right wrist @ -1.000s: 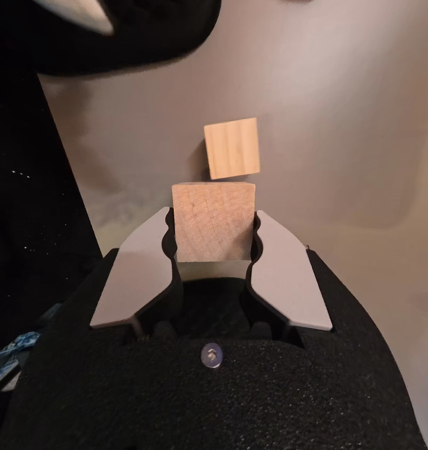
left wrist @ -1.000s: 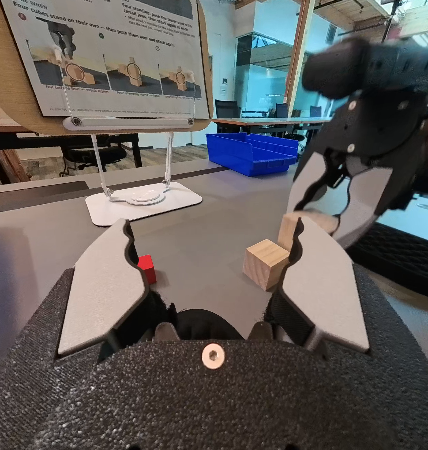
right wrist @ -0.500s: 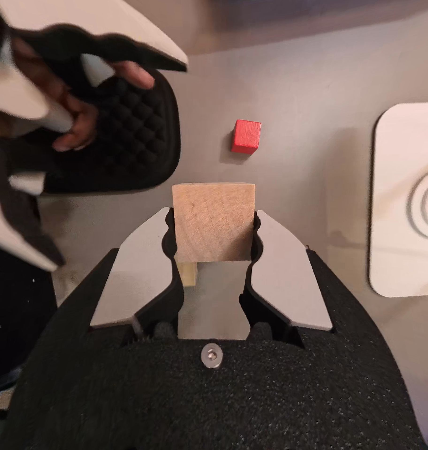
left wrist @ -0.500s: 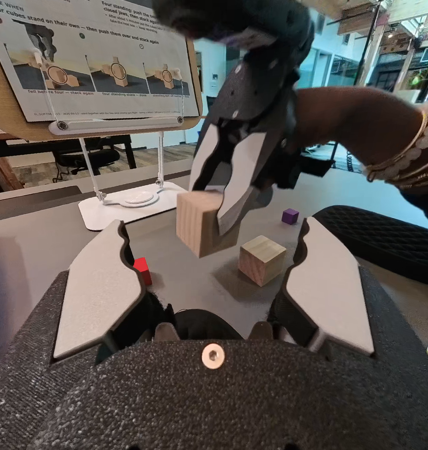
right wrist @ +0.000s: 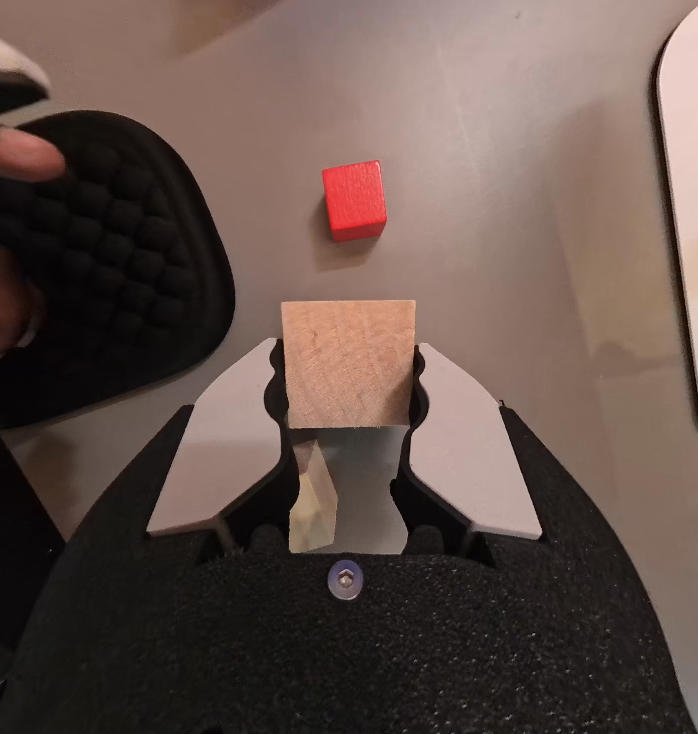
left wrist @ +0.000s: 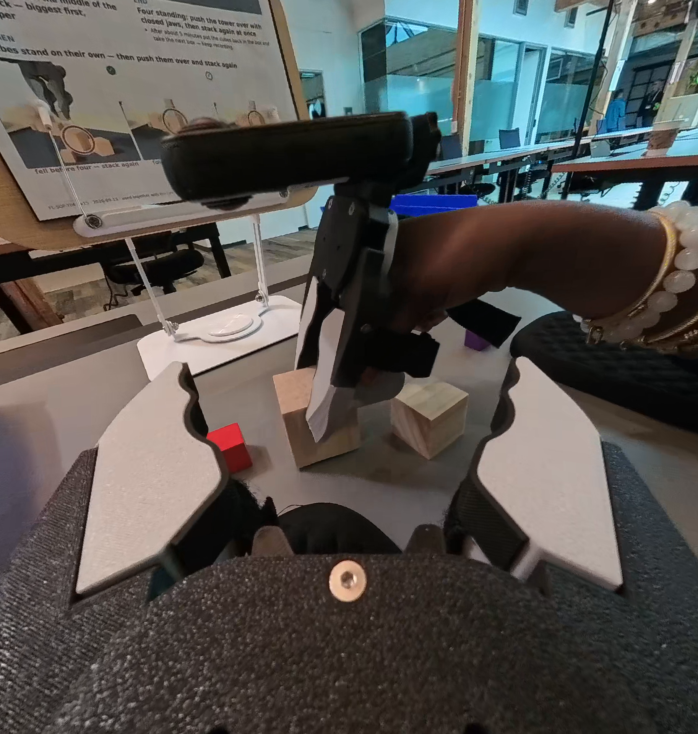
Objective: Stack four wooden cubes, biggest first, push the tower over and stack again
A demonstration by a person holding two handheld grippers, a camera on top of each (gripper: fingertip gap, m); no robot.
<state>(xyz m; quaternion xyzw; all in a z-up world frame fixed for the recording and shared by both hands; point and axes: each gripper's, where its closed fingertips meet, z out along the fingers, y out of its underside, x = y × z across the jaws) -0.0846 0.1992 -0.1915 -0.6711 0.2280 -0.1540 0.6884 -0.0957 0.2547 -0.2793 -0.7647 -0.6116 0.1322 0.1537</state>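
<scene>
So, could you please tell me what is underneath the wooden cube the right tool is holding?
The wooden cube in the right tool appears to rest on the grey table; its underside is hidden, and nothing shows beneath it.

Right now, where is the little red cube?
The red cube lies on the grey table, just left of the wooden block clamped in the right gripper.

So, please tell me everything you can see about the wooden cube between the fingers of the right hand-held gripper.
The wooden cube is pale, unpainted, with fine grain and sharp edges. The right hand-held gripper grips it, both dark pads pressed on opposite sides. In the left view its base seems to rest on the grey table, between a red cube and another wooden cube.
</scene>
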